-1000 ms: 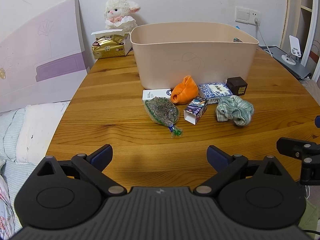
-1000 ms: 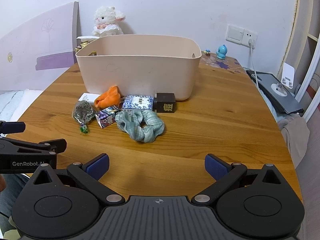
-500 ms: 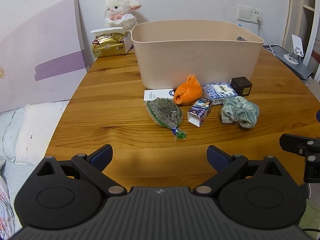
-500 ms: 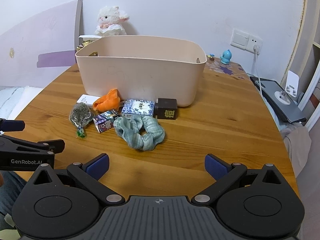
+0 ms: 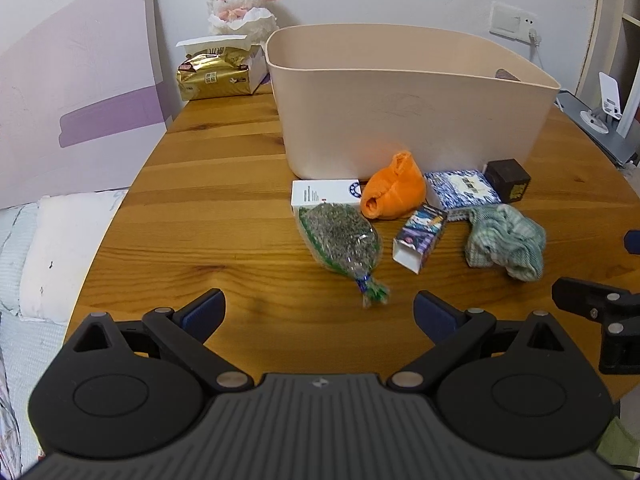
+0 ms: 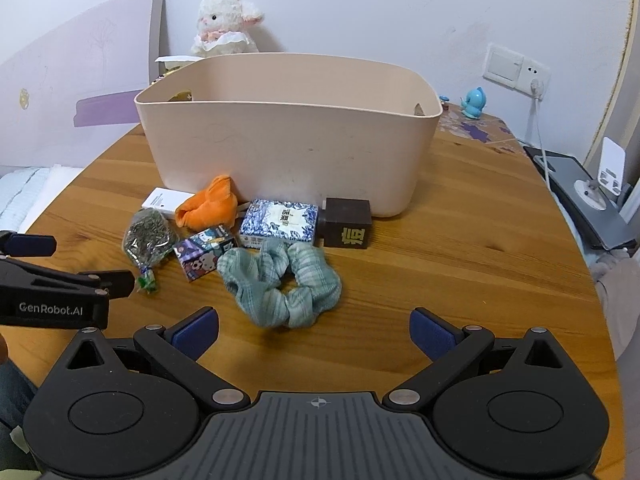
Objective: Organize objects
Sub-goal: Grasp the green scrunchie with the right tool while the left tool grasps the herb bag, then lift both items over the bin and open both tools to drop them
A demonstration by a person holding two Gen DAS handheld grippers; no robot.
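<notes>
A beige bin stands on the round wooden table. In front of it lie a white box, an orange pouch, a bag of dried herbs, a small purple cartoon box, a blue-white patterned box, a dark brown cube and a green scrunchie. My left gripper is open, just short of the herb bag. My right gripper is open, just short of the scrunchie.
A plush lamb and a gold tissue pack sit behind the bin at the left. A blue figurine and a wall socket are at the back right. A grey device with a stand lies off the table's right edge. A bed is at the left.
Both grippers have moved forward toward the row of objects, which now look larger and closer. Nothing on the table has moved; both grippers stay open.
</notes>
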